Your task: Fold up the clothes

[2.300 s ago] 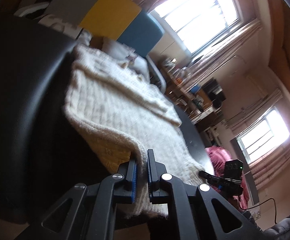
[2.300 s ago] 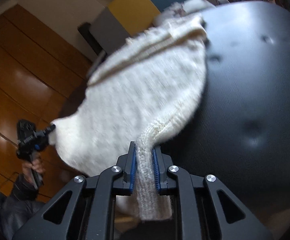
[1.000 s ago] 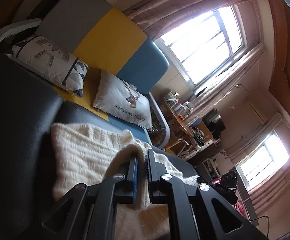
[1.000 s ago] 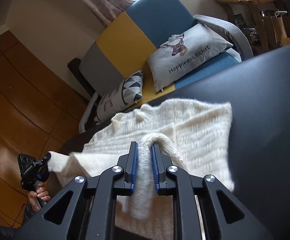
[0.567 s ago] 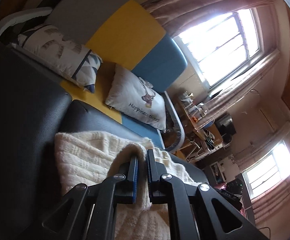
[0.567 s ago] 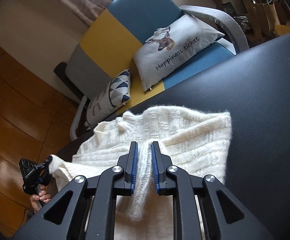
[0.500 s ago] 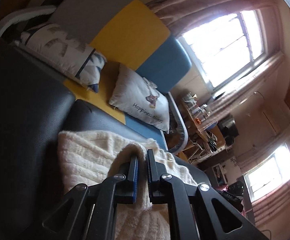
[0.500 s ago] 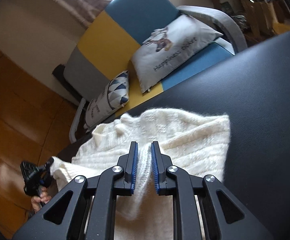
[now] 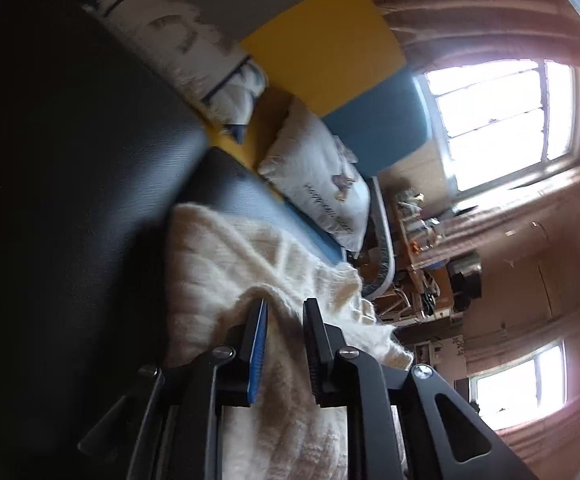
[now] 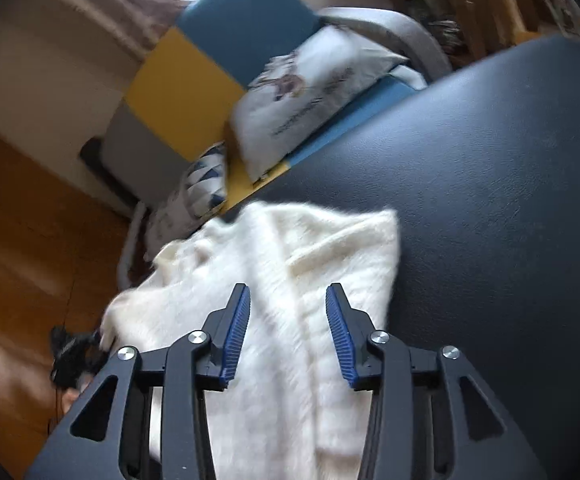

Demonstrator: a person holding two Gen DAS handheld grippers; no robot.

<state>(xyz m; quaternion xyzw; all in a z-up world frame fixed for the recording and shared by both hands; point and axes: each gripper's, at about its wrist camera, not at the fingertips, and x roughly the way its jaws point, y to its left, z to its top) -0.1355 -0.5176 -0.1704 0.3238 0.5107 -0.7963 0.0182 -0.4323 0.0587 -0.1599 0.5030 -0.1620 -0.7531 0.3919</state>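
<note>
Black padded surface (image 10: 509, 200), cream sweater (image 10: 290, 280) lengthwise toward sofa (image 10: 194, 80), both grippers (image 10: 288, 316) (image 9: 284, 320) opening, released.

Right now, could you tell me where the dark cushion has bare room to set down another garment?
The dark cushion lies bare right of the white sweater, toward its far edge. The left side is crowded: the sweater covers it to the edge, and beyond it the sofa holds pillows.

We find no legible text: the dark line of print on the white cushion (image 10: 313, 92) beside its animal motif is blurred past reading in both wrist views.
</note>
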